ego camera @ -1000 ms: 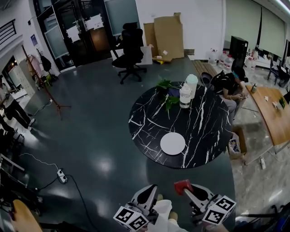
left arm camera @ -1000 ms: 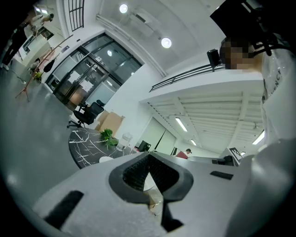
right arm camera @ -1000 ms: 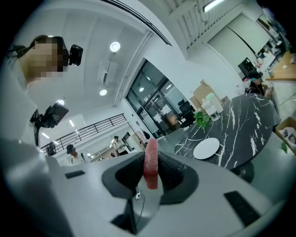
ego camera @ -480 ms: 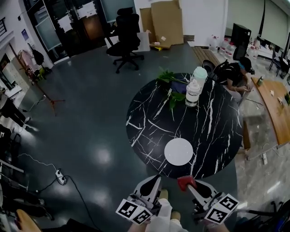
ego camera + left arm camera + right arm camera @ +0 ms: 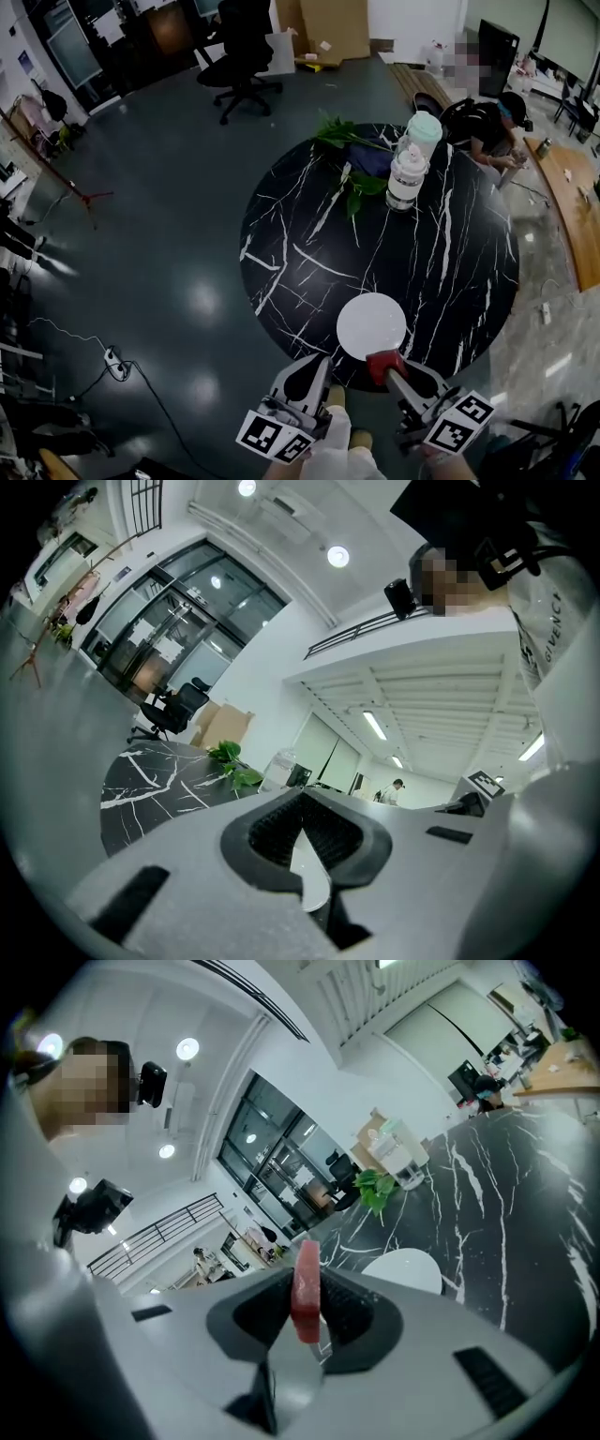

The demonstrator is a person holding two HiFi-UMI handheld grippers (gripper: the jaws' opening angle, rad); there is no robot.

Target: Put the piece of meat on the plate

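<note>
Room: an open office with a glossy dark floor (image 5: pixel 169 234); an office chair (image 5: pixel 234 56) stands at 11 o'clock in the head view.
Surface: a round black table (image 5: pixel 309 244) veined in white, with green leaves (image 5: pixel 352 178) at its 12 o'clock and bottles (image 5: pixel 406 176) at 1 o'clock.
Left gripper (image 5: pixel 317 367): jaws together on nothing, at 7 o'clock off the table's near edge.
Plate (image 5: pixel 371 325): white, bare, at the table's 6 o'clock, close to the rim.
Right gripper (image 5: pixel 386 367): clamped on the meat, just beside the plate's 6 o'clock edge.
Piece of meat (image 5: pixel 307 1288): a red slab standing on edge between the pads, its upper part poking out past them.
Handling, judged: light and soft, probably slick, so it could slide or droop if the grip loosens.
Hold, judged: the flat faces, as now; it is best released low over the plate's middle.
</note>
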